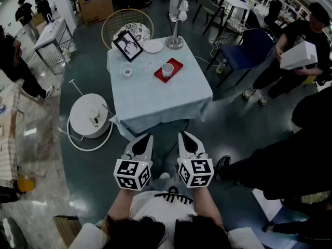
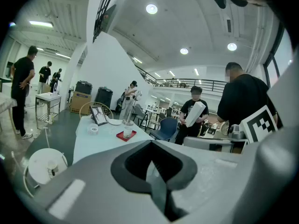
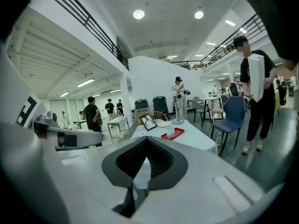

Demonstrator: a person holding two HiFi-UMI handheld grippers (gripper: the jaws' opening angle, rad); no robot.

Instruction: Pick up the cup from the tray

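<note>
We see our grey right gripper point(image 3: 140, 171) with its black pads pressed together and nothing between them. Far past it stands a square table with a pale blue cloth point(image 3: 198, 140). A small pale cup point(image 3: 170, 132) sits on a flat red tray point(image 3: 178, 133) there; it may be glass, but it is too tiny to tell. A black picture frame point(image 3: 148, 122) stands near. A dark blue chair point(image 3: 233, 113) is to the right.
</note>
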